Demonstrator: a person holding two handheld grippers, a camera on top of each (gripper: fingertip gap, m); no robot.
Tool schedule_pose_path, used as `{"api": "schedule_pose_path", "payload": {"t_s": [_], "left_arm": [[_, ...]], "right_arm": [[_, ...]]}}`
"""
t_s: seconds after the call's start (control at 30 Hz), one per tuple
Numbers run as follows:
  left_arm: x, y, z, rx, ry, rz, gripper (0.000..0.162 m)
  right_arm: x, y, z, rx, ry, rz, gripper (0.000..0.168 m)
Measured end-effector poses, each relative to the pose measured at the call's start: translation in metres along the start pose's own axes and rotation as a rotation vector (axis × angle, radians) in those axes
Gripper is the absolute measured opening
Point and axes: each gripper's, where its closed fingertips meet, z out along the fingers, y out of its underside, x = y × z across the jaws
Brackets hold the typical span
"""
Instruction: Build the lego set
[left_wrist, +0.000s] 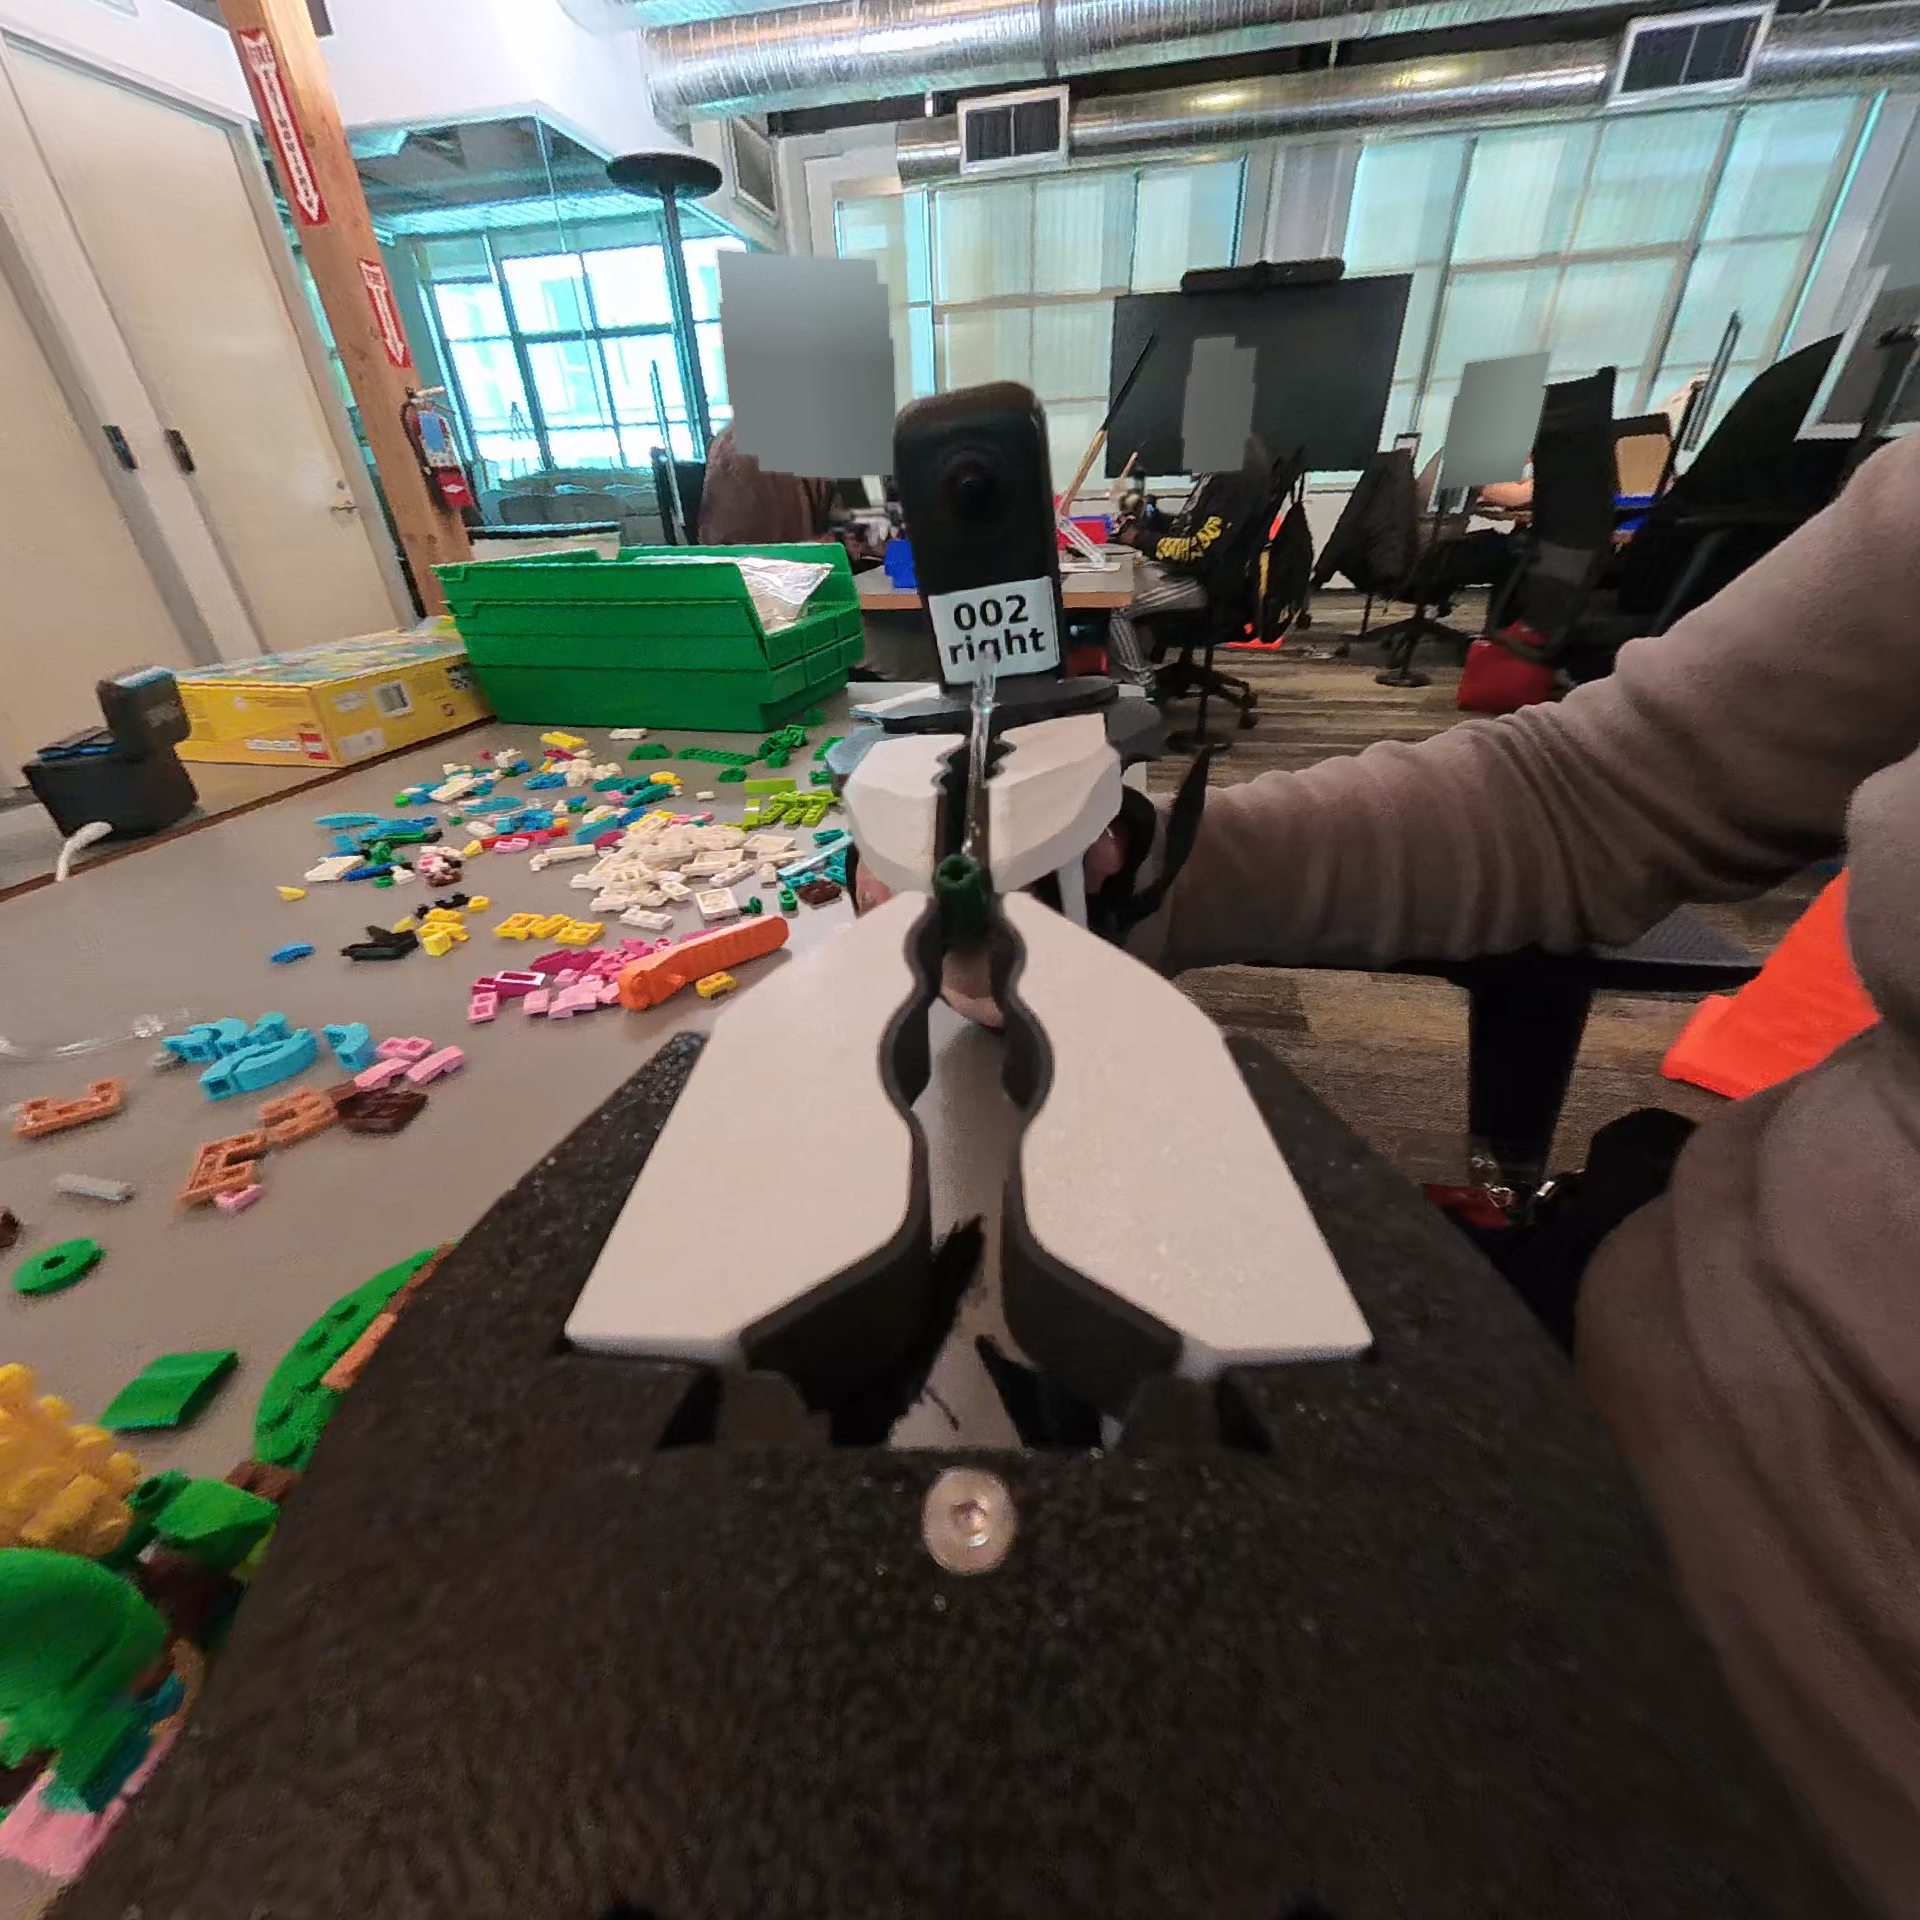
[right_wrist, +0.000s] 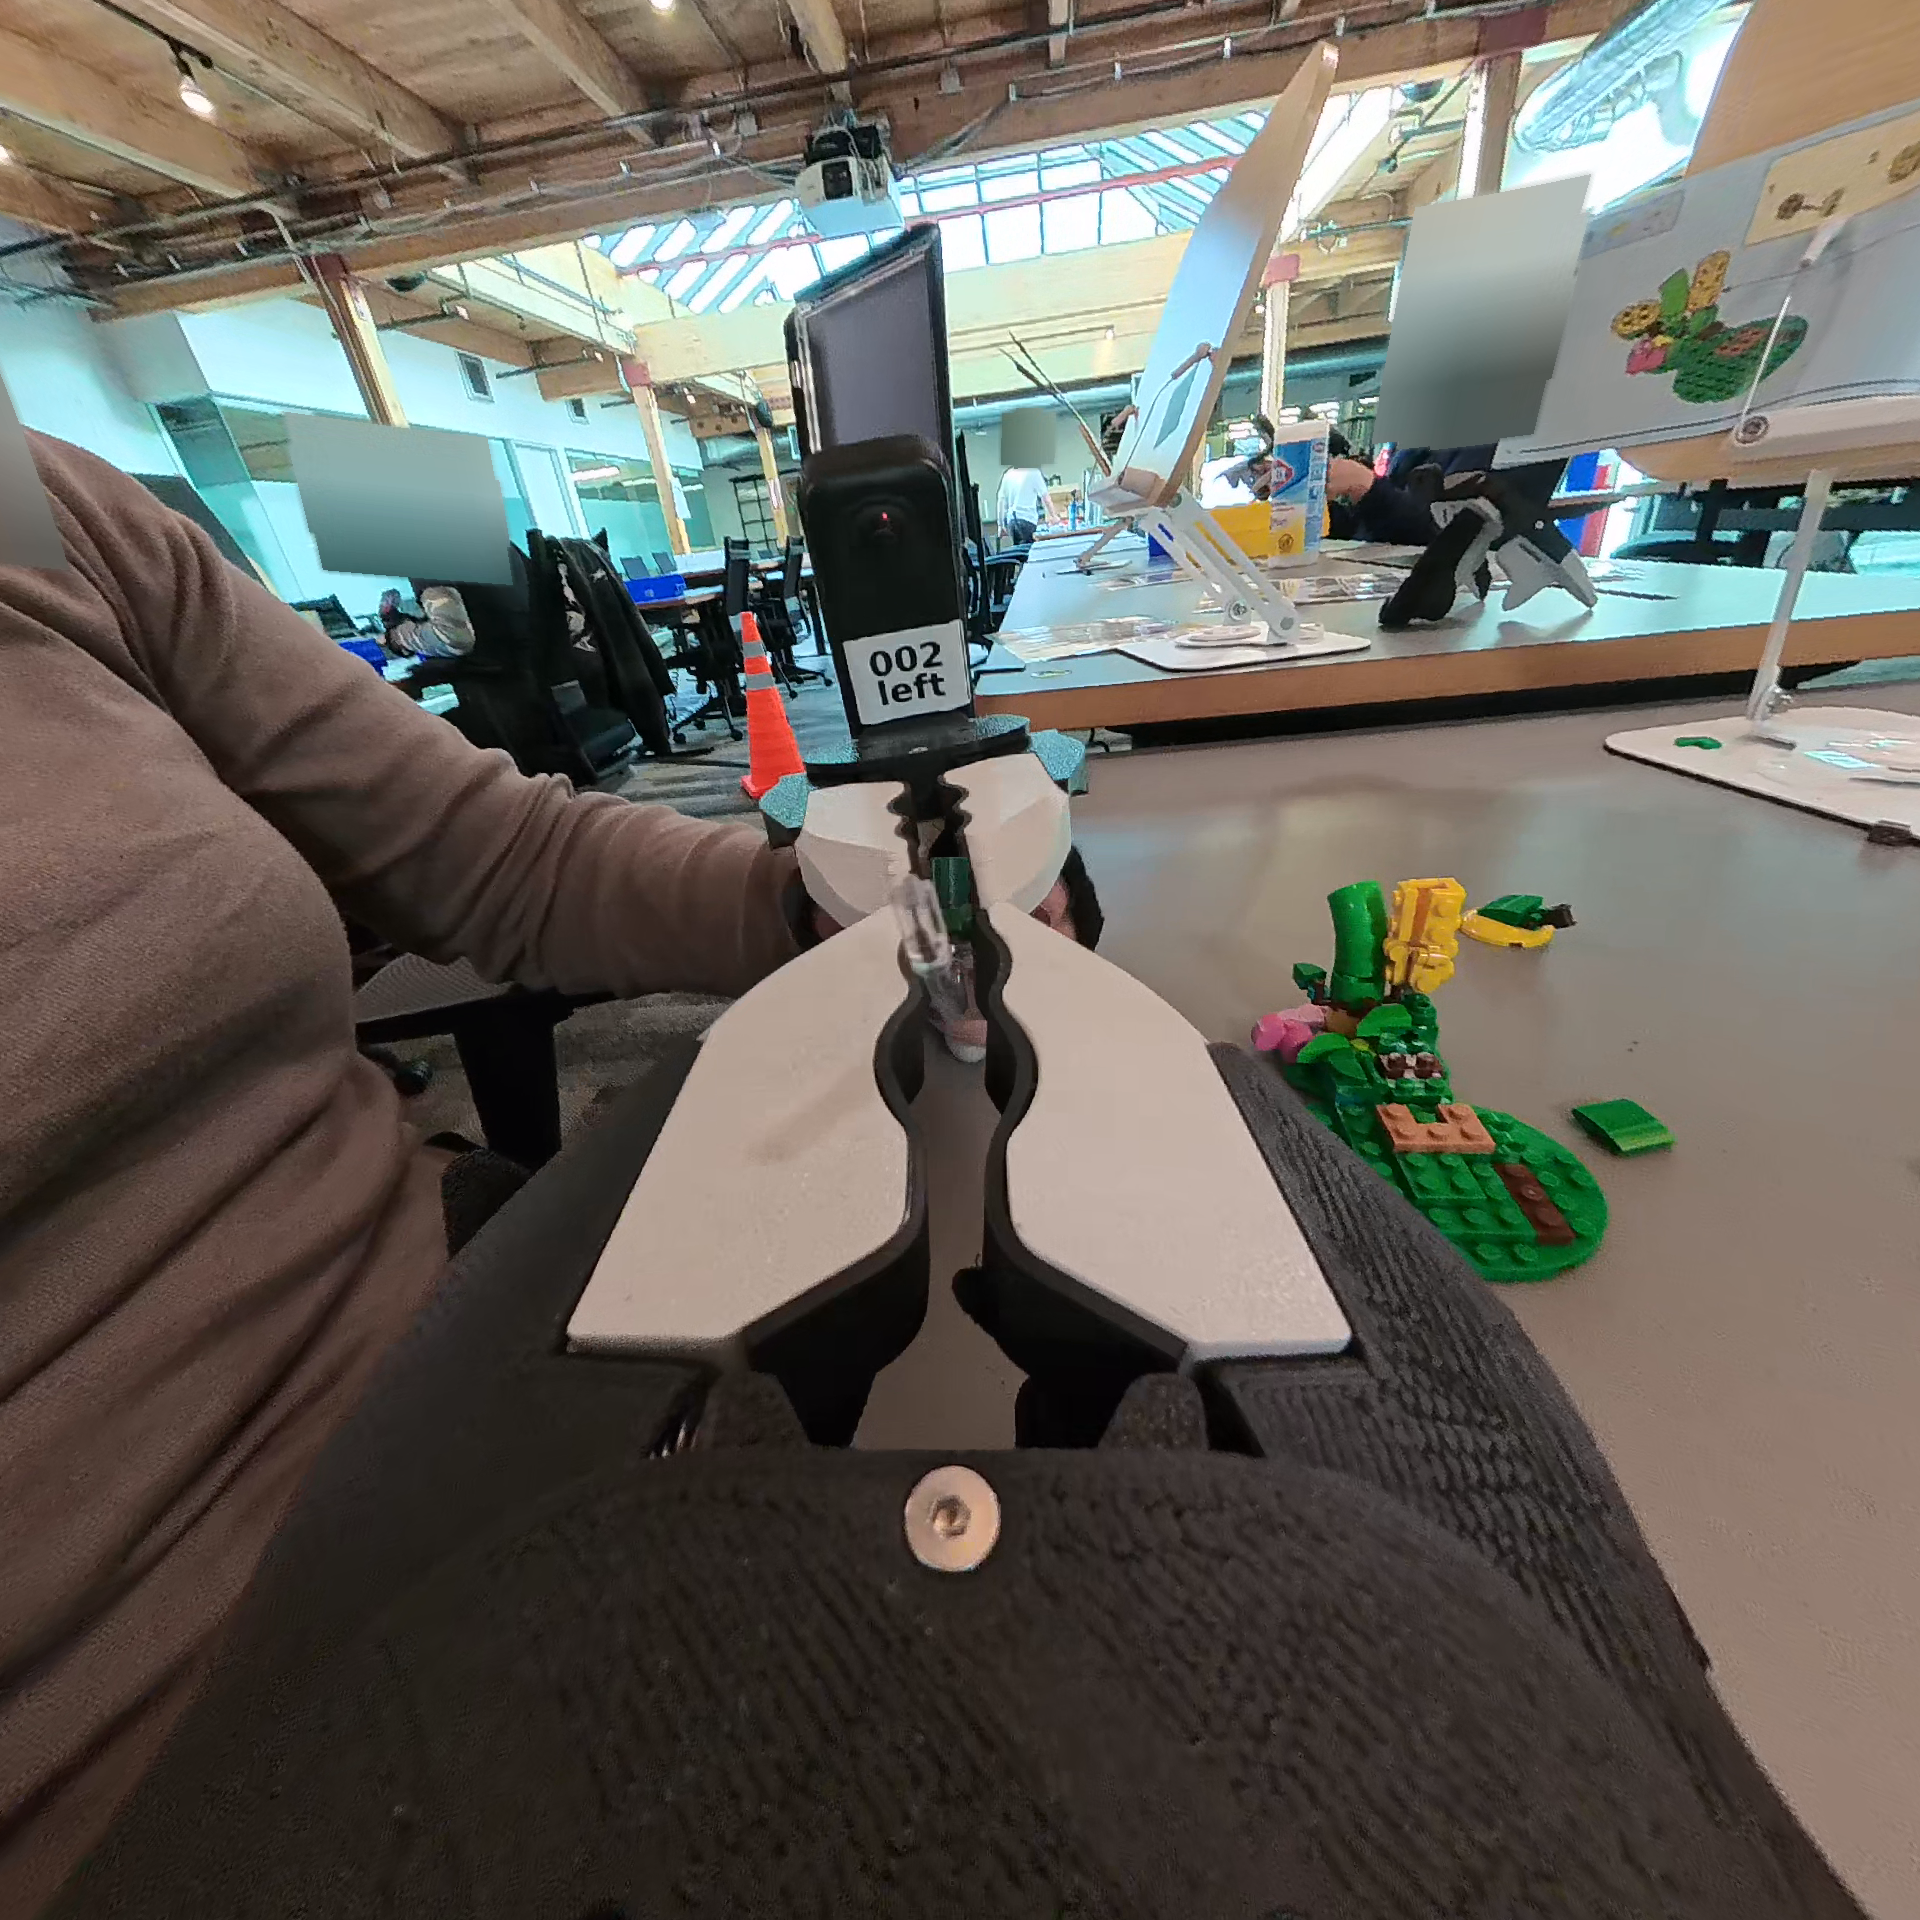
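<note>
1. The left tongs (left_wrist: 961, 914) are closed on a small dark green piece (left_wrist: 958, 883), pinched at the very tips. I judge this keeps the piece's end exposed for mating.
2. The right tongs (right_wrist: 940, 966) are closed on a thin clear rod (right_wrist: 920, 925), which juts up past the tips toward 11 o'clock.
3. The two tongs face each other tip to tip above the counter (right_wrist: 1351, 821), rod and green piece almost meeting. They look lined up so the rod can be pressed into the green piece.
4. The part-built model (right_wrist: 1434, 1122), with green base plate, stalk and yellow flower, sits on the counter at 3 o'clock of the right tongs, apart from both.
5. Loose bricks (left_wrist: 582, 862) lie in rough colour groups at 10 o'clock in the left wrist view, probably for quick picking. An orange brick separator (left_wrist: 701, 961) lies among them.
6. A white label is fixed to each wrist camera, and a yellow box (left_wrist: 322, 696) carries print. I leave the wording unread.
7. An instruction sheet (right_wrist: 1704, 332) stands on a stand at 2 o'clock, facing the builder.
</note>
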Motion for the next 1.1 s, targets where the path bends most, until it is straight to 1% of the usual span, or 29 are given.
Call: {"api": "schedule_pose_path", "payload": {"t_s": [0.1, 0.27, 0.37, 0.4, 0.47, 0.5, 0.57, 0.63, 0.7, 0.8, 0.93, 1.0, 1.1], "left_arm": [[0.000, -0.001, 0.000, 0.007, -0.016, 0.038, 0.007], [0.001, 0.001, -0.002, -0.020, 0.020, -0.004, 0.007], [-0.011, 0.012, -0.006, -0.136, -0.059, 0.079, 0.007], [-0.017, 0.015, -0.008, -0.183, -0.099, 0.114, 0.007], [-0.024, 0.021, -0.012, -0.261, -0.145, 0.173, 0.007], [-0.027, 0.024, -0.013, -0.297, -0.161, 0.191, 0.007], [-0.029, 0.032, -0.015, -0.360, -0.164, 0.204, 0.007], [-0.031, 0.040, -0.014, -0.394, -0.163, 0.210, 0.007], [-0.027, 0.049, -0.012, -0.423, -0.127, 0.199, 0.007], [-0.022, 0.058, -0.011, -0.462, -0.084, 0.170, 0.007], [-0.022, 0.062, -0.012, -0.485, -0.071, 0.173, 0.007], [-0.023, 0.061, -0.013, -0.479, -0.065, 0.160, 0.007], [-0.025, 0.060, -0.015, -0.473, -0.060, 0.140, 0.007]], "right_arm": [[-0.001, -0.002, 0.000, 0.015, -0.005, 0.007, 0.005], [-0.002, -0.001, 0.001, 0.007, -0.014, 0.001, 0.006], [0.001, -0.007, -0.009, 0.008, -0.011, 0.024, 0.021], [0.004, -0.013, -0.023, 0.005, 0.026, 0.022, 0.024], [0.022, -0.023, -0.045, -0.007, 0.145, -0.007, 0.025], [0.036, -0.024, -0.056, -0.044, 0.233, -0.019, 0.023], [0.061, -0.007, -0.079, -0.236, 0.394, -0.031, 0.021], [0.072, 0.020, -0.094, -0.452, 0.451, -0.023, 0.020], [0.076, 0.043, -0.098, -0.607, 0.439, -0.041, 0.016], [0.088, 0.071, -0.101, -0.810, 0.412, -0.013, 0.015], [0.104, 0.085, -0.097, -0.964, 0.327, -0.044, 0.015], [0.103, 0.089, -0.093, -1.007, 0.254, -0.006, 0.015], [0.107, 0.090, -0.086, -1.042, 0.201, 0.009, 0.014]]}}
